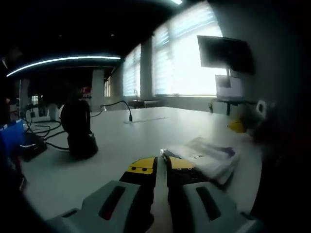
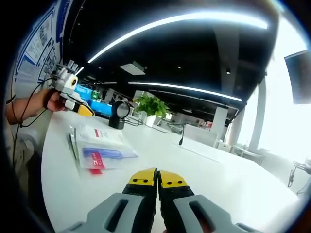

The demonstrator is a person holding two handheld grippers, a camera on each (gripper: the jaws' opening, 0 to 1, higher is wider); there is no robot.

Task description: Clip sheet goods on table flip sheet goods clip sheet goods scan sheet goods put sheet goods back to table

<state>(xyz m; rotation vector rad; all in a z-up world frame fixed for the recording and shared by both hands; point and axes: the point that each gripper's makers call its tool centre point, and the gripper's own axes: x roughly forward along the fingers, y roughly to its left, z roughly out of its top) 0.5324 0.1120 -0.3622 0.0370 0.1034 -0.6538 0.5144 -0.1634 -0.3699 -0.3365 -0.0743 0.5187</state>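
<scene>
The sheet goods [image 2: 99, 148], a flat clear packet with red and blue print, lies on the white table [image 2: 204, 170]. In the left gripper view the packet [image 1: 209, 155] lies just beyond and to the right of my left gripper [image 1: 162, 165]. That gripper's yellow-tipped jaws stand a narrow gap apart with nothing between them. My right gripper [image 2: 158, 179] is shut and empty, low over the table, with the packet ahead to its left. Seen from the right gripper view, the left gripper [image 2: 80, 108] is held by a hand [image 2: 48, 102] beyond the packet.
A black scanner on a stand [image 1: 77, 128] sits to the left with cables [image 1: 116, 104] trailing across the table; it appears again [image 2: 118, 114] past the packet. A blue box [image 1: 12, 133] rests at the far left. A potted plant [image 2: 151, 104] stands behind.
</scene>
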